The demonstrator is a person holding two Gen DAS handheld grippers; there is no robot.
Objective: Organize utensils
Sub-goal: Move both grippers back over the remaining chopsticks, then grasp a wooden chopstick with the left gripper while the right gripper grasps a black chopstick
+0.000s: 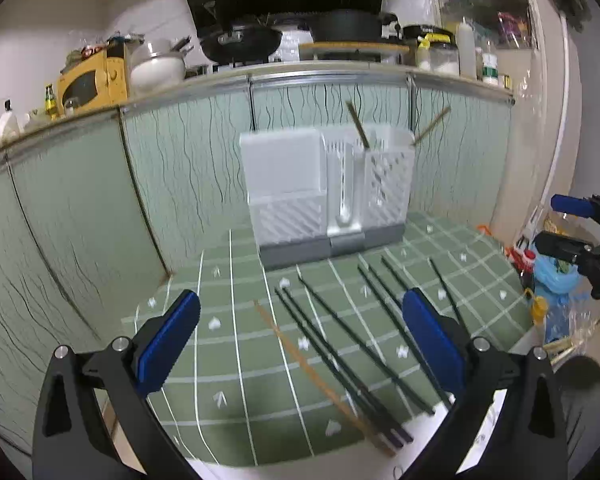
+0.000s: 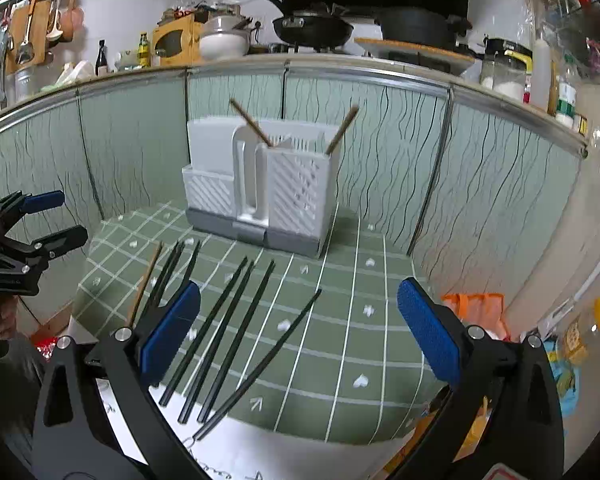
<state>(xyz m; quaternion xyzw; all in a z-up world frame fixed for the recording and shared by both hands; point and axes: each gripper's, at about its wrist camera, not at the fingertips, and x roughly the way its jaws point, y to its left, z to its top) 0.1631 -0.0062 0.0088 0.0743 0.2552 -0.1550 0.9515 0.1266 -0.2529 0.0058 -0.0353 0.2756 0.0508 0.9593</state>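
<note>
A white utensil holder [image 1: 324, 192] [image 2: 260, 192] stands at the back of a green checked mat [image 1: 228, 344] [image 2: 360, 320]. Two wooden chopsticks [image 1: 358, 124] [image 2: 252, 122] lean out of its right compartment. Several dark chopsticks [image 1: 340, 352] [image 2: 228, 320] and one wooden chopstick [image 1: 300, 356] [image 2: 144, 284] lie loose on the mat. My left gripper [image 1: 300, 344] is open and empty above the loose chopsticks. My right gripper [image 2: 298, 336] is open and empty above the mat's right half; it also shows in the left wrist view [image 1: 568, 224].
Green cabinet doors [image 1: 80, 208] [image 2: 480, 168] rise behind the mat under a counter with a yellow microwave [image 1: 92, 80], pans and jars. Bags and bottles [image 1: 552, 280] [image 2: 476, 312] lie on the floor to the right of the mat.
</note>
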